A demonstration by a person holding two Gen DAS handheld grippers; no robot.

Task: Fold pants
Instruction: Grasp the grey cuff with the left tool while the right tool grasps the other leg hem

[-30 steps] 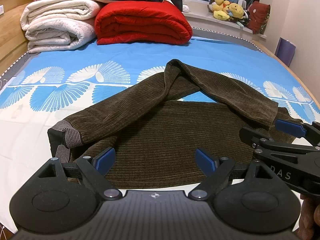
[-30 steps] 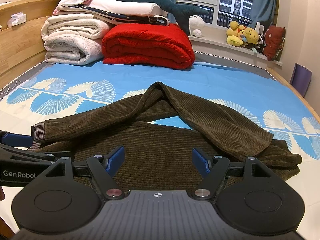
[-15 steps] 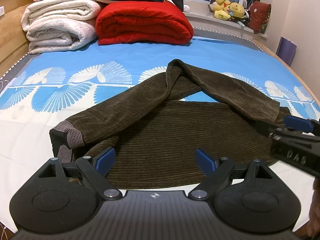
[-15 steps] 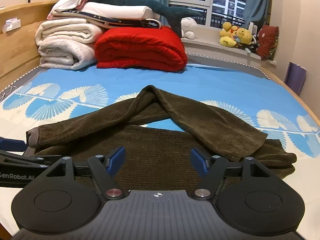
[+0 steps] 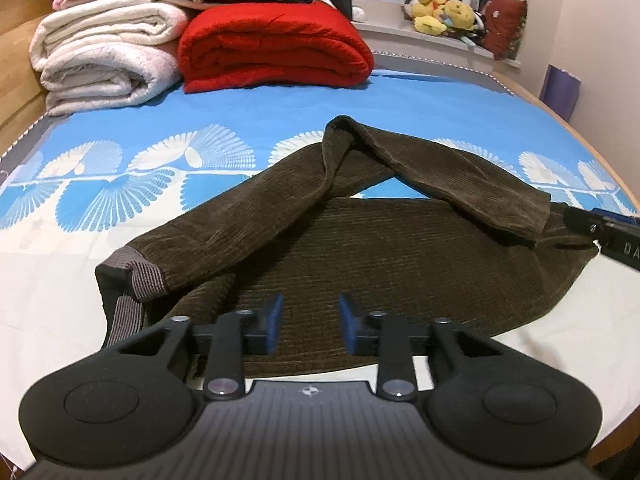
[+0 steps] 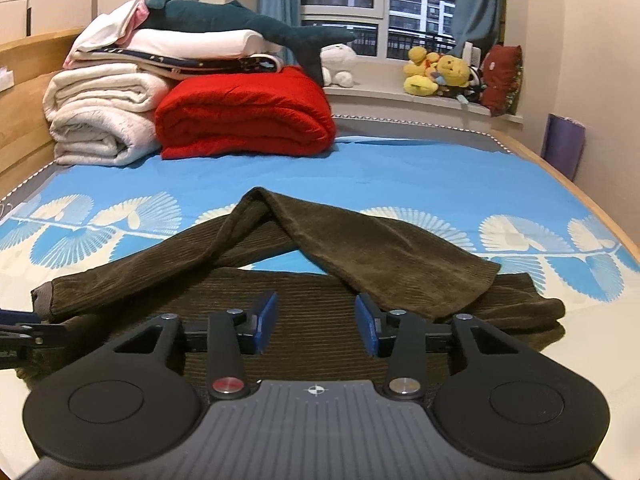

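Lying across the near part of the bed [image 6: 400, 168], the brown corduroy pants [image 5: 360, 256] are spread with the wide part toward the cameras, and both legs are thrown back so that they cross and meet in a peak at about twelve o'clock. This looks like a half-made fold: the legs are gathered inward so the cloth is compact, and I judge that the near edge must be lifted next.

The left gripper [image 5: 308, 322] stands low over the near hem, at about six o'clock of its own view. Its blue pads [image 5: 274, 320] are apart with a narrow gap, and the jaws are closing. Corduroy shows in the gap, but behind it; I see no fold pinched between the pads, so the pads probably do not press on it yet. The grey ribbed cuff [image 5: 136, 280] lies at about nine o'clock from it.

The right gripper [image 6: 316, 326] is also over the near edge, toward the other end of the pants. Its jaws are closing too, with a wider gap and only flat cloth seen behind it, nothing clamped. In the left view its tip shows at three o'clock, near the end of the folded leg.

The two grippers are set well apart along the same edge, I think so that the cloth rises evenly and does not sag in the middle.

The red blanket [image 6: 244, 116] and white quilts [image 6: 100, 120] at the far end are well apart from the work.
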